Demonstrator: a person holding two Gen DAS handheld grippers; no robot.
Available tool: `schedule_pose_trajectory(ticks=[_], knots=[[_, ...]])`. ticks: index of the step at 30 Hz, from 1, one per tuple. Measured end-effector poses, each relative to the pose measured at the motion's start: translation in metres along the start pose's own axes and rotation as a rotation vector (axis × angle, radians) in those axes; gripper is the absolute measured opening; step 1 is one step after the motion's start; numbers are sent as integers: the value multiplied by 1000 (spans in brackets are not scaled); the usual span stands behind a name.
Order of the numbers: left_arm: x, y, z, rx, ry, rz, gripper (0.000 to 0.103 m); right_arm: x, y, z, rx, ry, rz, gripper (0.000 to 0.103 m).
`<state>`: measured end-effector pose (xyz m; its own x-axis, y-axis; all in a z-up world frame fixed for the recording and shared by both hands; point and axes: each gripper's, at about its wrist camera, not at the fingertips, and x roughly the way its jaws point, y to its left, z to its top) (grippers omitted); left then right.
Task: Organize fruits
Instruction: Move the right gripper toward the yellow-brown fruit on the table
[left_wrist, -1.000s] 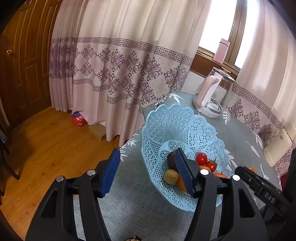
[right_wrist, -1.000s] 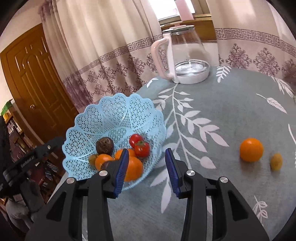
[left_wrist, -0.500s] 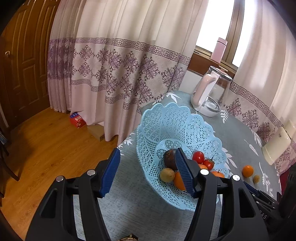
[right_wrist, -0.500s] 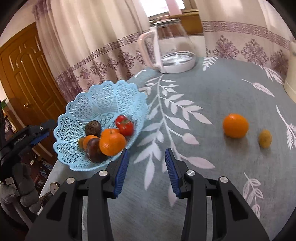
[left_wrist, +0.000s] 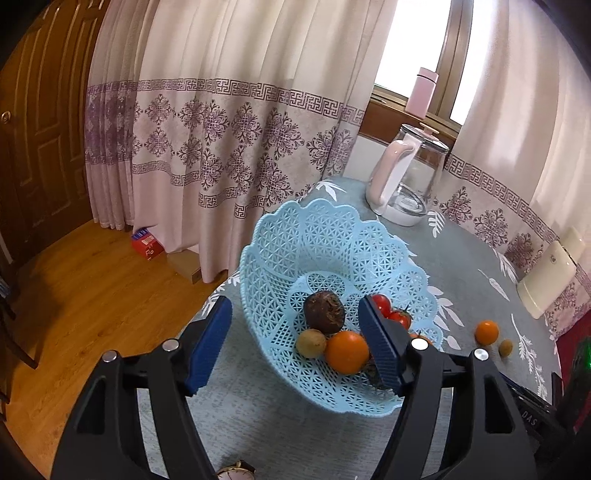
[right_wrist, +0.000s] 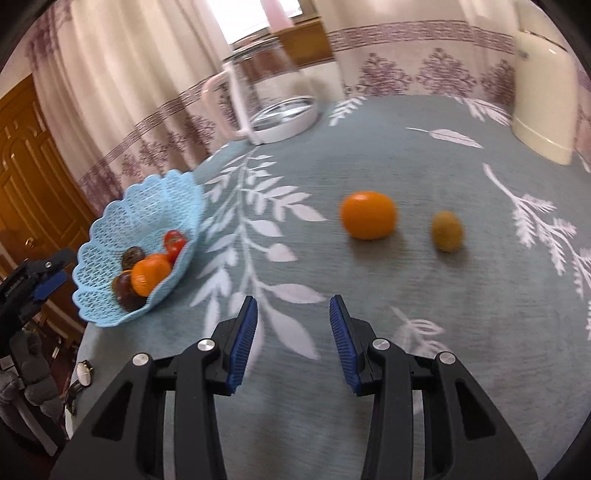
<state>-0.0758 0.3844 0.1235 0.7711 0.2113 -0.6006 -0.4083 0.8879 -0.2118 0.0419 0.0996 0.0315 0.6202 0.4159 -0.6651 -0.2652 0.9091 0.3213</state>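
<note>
A light blue lattice basket (left_wrist: 317, 240) (right_wrist: 110, 225) sits near the table's corner and holds several fruits: oranges (left_wrist: 346, 351), red tomatoes (left_wrist: 382, 302), dark round fruits (left_wrist: 324, 312) and a small brown one (left_wrist: 311, 343). On the cloth lie a loose orange (right_wrist: 367, 215) (left_wrist: 486, 331) and a small greenish-brown fruit (right_wrist: 447, 230) (left_wrist: 505, 347). My left gripper (left_wrist: 295, 339) hangs open over the basket's near side, empty. My right gripper (right_wrist: 293, 332) is open and empty, short of the loose orange.
A glass kettle with a pink handle (left_wrist: 406, 177) (right_wrist: 266, 96) stands at the table's back. A cream appliance (right_wrist: 543, 85) sits at the right edge. A wristwatch (right_wrist: 84, 371) lies near the front corner. Curtains hang behind; wooden floor (left_wrist: 74, 288) lies left.
My right gripper has swung right, away from the basket, toward the loose orange and small fruit, which appear closer. The left view pulled back slightly, so more of the basket's fruit shows.
</note>
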Motion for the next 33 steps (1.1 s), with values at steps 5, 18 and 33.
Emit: schedule_pose_trajectory(ticks=[5, 18, 33], knots=[[0, -7, -1, 10, 3, -5, 73, -7, -28, 2, 61, -15, -42, 41], [-4, -26, -1, 41, -33, 29, 99, -15, -75, 13, 172, -64, -142, 56], [-7, -54, -5, 117, -39, 9, 99, 20, -79, 44, 63, -12, -200, 46]])
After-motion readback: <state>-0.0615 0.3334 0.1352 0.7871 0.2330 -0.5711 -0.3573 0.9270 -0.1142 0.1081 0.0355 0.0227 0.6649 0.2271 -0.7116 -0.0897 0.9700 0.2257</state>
